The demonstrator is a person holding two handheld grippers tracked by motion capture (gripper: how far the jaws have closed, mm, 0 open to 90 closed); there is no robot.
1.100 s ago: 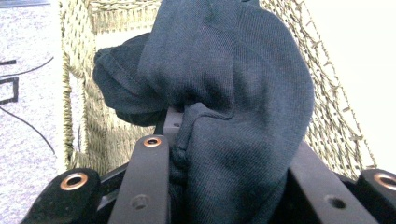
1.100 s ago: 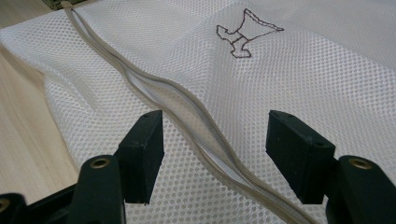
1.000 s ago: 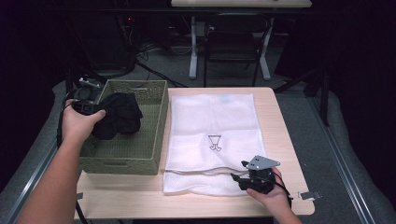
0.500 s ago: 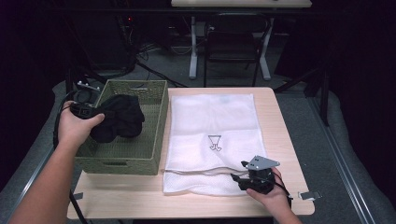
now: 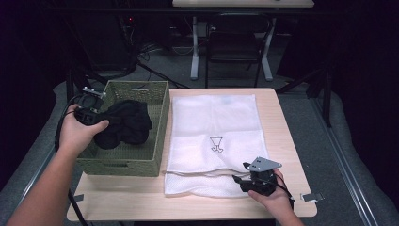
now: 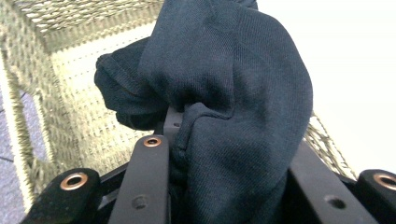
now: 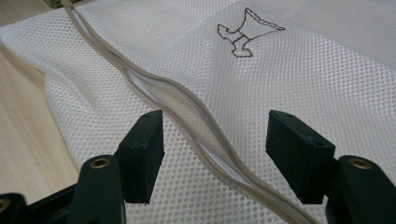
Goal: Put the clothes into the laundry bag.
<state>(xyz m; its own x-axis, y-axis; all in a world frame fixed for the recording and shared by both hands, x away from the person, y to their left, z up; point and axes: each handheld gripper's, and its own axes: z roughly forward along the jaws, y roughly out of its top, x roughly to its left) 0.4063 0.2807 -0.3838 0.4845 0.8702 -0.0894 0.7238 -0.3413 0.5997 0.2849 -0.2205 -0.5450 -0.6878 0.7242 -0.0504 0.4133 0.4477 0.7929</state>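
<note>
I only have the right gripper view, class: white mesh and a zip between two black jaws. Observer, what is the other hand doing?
Observer: The left tool is shut on a dark garment, bunched between its jaws over a woven basket.
Operator: Where is that basket relative to my mesh?
Observer: It stands on the table at the left of the mesh laundry bag, right beside the bag's edge.
Operator: And my own tool?
Observer: The right tool is open, its jaws either side of the bag's zip at the near edge; the high view shows the bag lying flat.
</note>
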